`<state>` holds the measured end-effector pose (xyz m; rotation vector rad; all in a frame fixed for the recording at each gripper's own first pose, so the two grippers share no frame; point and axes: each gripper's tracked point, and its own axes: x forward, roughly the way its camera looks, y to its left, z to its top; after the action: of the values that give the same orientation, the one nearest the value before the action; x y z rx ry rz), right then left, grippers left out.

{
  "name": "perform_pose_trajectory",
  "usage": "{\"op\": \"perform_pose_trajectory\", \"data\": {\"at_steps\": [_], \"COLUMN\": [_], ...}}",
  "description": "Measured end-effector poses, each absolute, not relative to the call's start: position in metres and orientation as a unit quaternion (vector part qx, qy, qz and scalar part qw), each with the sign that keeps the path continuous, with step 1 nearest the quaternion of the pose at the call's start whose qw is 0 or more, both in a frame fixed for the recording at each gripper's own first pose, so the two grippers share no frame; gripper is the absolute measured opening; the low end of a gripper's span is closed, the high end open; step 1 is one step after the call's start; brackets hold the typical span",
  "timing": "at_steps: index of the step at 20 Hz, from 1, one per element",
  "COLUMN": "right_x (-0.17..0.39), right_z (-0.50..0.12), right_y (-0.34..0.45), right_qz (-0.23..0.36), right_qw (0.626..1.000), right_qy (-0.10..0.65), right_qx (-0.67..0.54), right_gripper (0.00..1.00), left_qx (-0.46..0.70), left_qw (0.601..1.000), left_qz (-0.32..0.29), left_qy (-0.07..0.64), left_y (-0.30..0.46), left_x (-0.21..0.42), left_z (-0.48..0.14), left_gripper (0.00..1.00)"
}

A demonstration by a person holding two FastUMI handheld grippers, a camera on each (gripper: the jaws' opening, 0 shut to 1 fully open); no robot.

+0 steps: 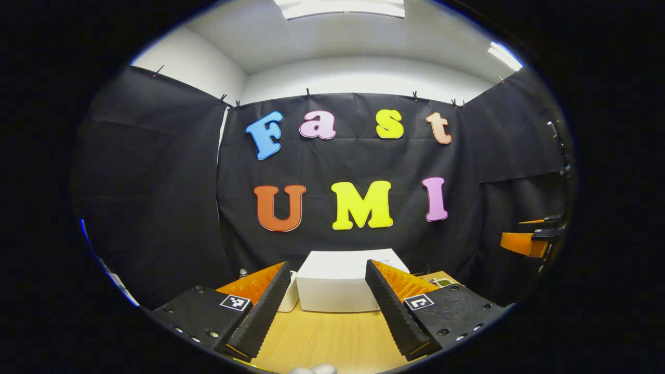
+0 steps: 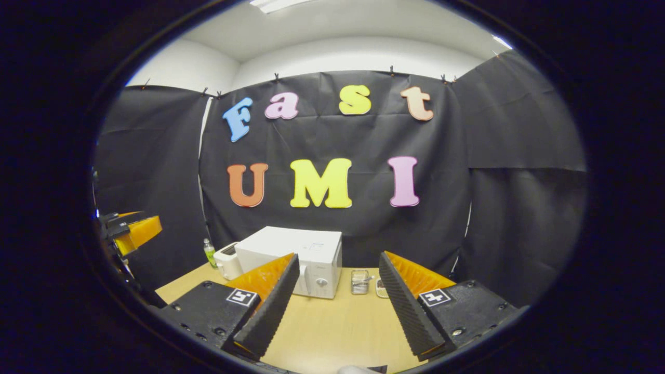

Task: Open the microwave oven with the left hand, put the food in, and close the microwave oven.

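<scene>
Smooth wood-grain table [image 2: 332, 327]; glossy white microwave [image 2: 293, 259].

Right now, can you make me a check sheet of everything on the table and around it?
Surface: wooden table, bare in front.
Job's things: white microwave oven, door closed; a small wire basket beside it, contents too small to tell.
Clutter: white toaster and a green bottle left of the microwave oven.
Grippers: left gripper open, holding nothing, aimed at the microwave oven; right gripper open, holding nothing.
Cables: nothing seen.
Surroundings: black cloth wall, white ceiling with lights.
</scene>
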<state>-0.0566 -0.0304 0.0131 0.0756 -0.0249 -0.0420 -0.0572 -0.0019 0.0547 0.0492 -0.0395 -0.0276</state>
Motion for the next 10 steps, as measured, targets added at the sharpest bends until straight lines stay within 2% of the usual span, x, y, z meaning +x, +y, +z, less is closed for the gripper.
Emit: {"op": "perform_pose_trajectory", "data": {"at_steps": [4,10], "right_x": [-0.067,-0.068], "right_z": [0.019,0.021], "right_y": [-0.050,-0.053], "right_qz": [-0.040,-0.034], "right_qw": [0.998,0.998], "right_qy": [-0.024,-0.026], "right_qx": [0.049,0.050], "right_gripper": [0.98,0.98], "left_qx": [0.037,0.032], "left_qw": [0.999,0.999], "left_qz": [-0.015,-0.017], "left_qy": [-0.018,-0.018], "left_y": [-0.012,-0.020], "left_x": [-0.053,-0.046], "left_z": [0.057,0.064], "left_gripper": [0.93,0.93]}}
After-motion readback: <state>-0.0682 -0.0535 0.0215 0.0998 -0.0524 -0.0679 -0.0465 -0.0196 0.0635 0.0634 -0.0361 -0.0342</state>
